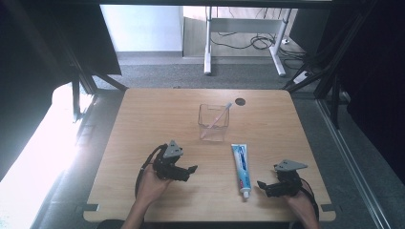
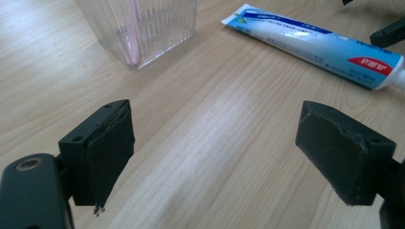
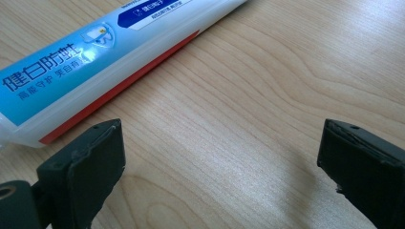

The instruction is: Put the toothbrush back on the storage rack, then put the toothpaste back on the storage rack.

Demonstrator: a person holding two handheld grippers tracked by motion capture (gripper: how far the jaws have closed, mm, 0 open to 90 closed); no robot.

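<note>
We're looking down on a wooden table point(image 1: 143, 124), and both hands are low at its near edge. The left tongs point(image 1: 188, 172) sit near the front left, jaws spread wide with nothing between them, just bare wood showing in the gap in the left gripper view. Over on the right, the right tongs point(image 1: 263, 187) are just as wide open and empty, hovering just beside the cap end of the tube.

That tube point(image 1: 241, 169) lies flat on the table, between the two hands but closer to the right one, its cap pointing toward us and its flat end toward the cup. In the right gripper view we see its blue and white side with a red stripe just beyond the left jaw, not touching it.

Farther back, near the middle of the table, a clear ribbed cup point(image 1: 213, 122) stands upright with a toothbrush point(image 1: 217, 120) leaning inside, its end poking above the rim. A small dark hole point(image 1: 240, 101) marks the table behind the cup.
</note>
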